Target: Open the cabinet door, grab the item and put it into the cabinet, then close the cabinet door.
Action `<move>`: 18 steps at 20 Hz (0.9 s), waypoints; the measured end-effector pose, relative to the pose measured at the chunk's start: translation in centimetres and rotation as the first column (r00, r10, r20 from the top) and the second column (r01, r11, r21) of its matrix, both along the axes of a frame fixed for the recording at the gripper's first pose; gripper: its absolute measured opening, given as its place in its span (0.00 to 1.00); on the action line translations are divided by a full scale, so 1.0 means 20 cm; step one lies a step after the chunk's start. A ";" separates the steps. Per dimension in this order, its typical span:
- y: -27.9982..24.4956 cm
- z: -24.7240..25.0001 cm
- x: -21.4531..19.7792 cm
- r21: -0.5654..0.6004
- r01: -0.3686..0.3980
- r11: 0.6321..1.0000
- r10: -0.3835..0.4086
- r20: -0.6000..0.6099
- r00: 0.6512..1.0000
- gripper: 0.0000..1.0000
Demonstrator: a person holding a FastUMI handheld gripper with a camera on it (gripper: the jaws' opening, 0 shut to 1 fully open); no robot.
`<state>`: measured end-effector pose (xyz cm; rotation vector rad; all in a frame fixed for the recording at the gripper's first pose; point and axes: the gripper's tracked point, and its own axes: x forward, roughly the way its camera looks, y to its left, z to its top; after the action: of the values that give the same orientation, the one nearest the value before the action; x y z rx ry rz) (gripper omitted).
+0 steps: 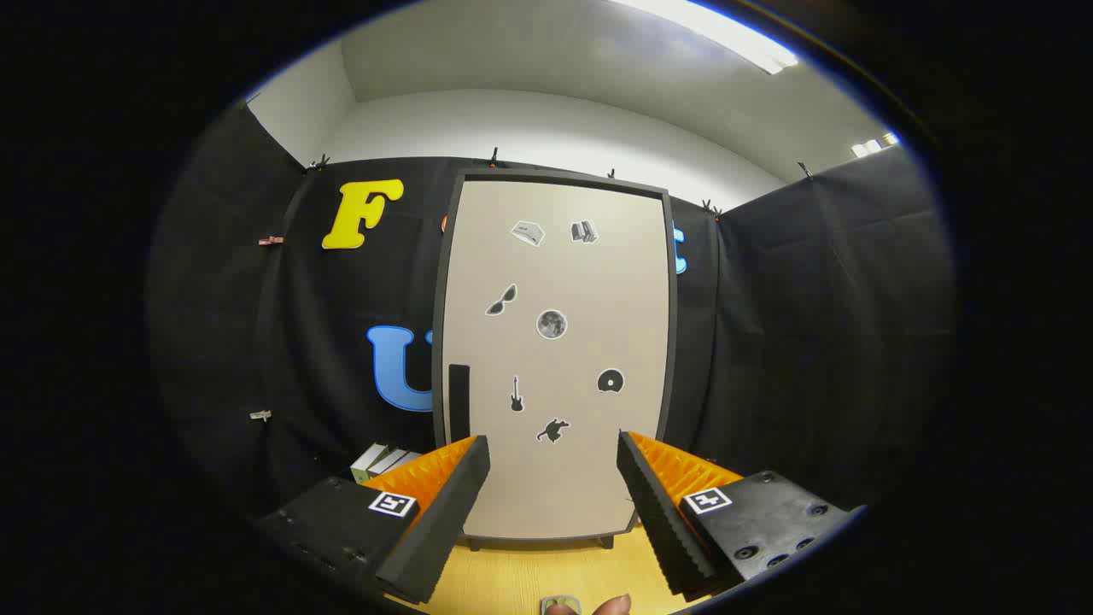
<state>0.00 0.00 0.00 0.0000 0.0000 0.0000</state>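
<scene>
1. The hand-held gripper (553, 465) is hanging with its two fingers spread wide, nothing between them but open air; each finger (444, 504) is showing a long ridged, saw-toothed inner pad and a flat block behind it carrying a small square marker.
2. The cabinet (555, 359) is standing upright just beyond the fingers, a tall rectangular box with a thin dark frame.
3. Its cabinet door (598, 290) is sitting shut, a smooth matte beige panel, flat and plain apart from its decorations.
4. Small flat stickers (552, 325) are dotting the door (a round moon-like disc, a guitar shape, sunglasses, a dark disc, among others).
5. A narrow dark vertical handle (458, 400) is sitting by the door's lower left edge, just above the left finger.
6. The desk (512, 581) is showing as pale yellow wood grain under the cabinet and between the fingers.
7. Some boxy, book-like items (384, 461) are lying left of the cabinet, beside the left finger, partly hidden by it.
8. A small greyish object (561, 605) and a fingertip (613, 606) are peeking up close beneath the gripper; what the object is I cannot tell.
</scene>
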 end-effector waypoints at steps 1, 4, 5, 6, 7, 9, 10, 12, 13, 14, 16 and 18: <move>0.01 0.00 0.00 -0.001 0.000 1.000 0.000 0.001 1.000 0.98; 0.03 0.00 0.01 0.001 -0.005 1.000 0.005 0.003 1.000 0.98; 0.04 0.00 0.00 -0.001 -0.005 1.000 0.005 0.004 1.000 0.98; 0.04 0.00 0.00 -0.004 -0.007 1.000 0.007 0.004 1.000 0.97; 0.06 -0.01 0.00 -0.004 -0.011 1.000 0.011 0.002 1.000 0.98; 0.06 -0.01 0.01 0.000 -0.012 1.000 0.012 0.000 1.000 0.98; 0.06 -0.01 0.01 -0.001 -0.011 1.000 0.011 0.001 1.000 0.97; 0.07 0.00 0.01 -0.007 -0.013 1.000 0.013 0.002 1.000 0.98; 0.06 0.00 0.01 -0.012 -0.010 1.000 0.010 0.003 1.000 0.98; 0.05 0.00 0.02 -0.016 -0.007 1.000 0.007 0.004 1.000 0.98; 0.05 0.00 0.02 -0.015 -0.009 1.000 0.009 0.006 1.000 0.97; 0.06 0.00 0.03 -0.014 -0.015 1.000 0.016 0.005 1.000 0.97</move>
<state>0.54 1.20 0.01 -0.0136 -0.0055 0.0155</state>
